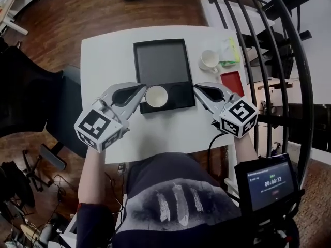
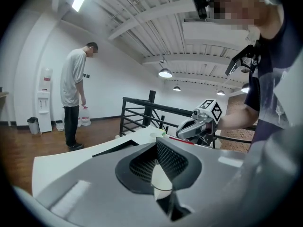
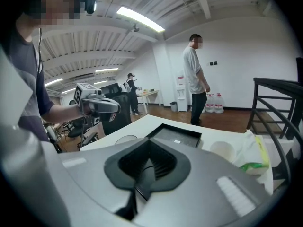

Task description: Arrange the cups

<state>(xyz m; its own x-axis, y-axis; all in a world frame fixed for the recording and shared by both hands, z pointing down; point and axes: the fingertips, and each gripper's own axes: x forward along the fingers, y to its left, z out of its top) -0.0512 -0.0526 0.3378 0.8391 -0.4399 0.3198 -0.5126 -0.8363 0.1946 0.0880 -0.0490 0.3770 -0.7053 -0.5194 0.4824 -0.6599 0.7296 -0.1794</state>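
Note:
A white cup (image 1: 156,96) stands at the near edge of the black tray (image 1: 160,61) on the white table (image 1: 103,56). A second white cup (image 1: 209,60), with a handle, stands on the table right of the tray. My left gripper (image 1: 142,89) is shut and empty, its tips just left of the near cup. My right gripper (image 1: 197,89) is shut and empty too, its tips at the tray's near right corner. In the left gripper view the cup's rim (image 2: 162,179) shows behind my shut jaws. The right gripper view shows the tray (image 3: 177,135) and the handled cup (image 3: 222,150).
A green and white plastic bag (image 1: 229,49) and a red flat thing (image 1: 232,81) lie at the table's right side. A black railing (image 1: 274,50) runs along the right. A dark chair (image 1: 31,97) stands at the left. A person (image 3: 194,79) stands beyond the table.

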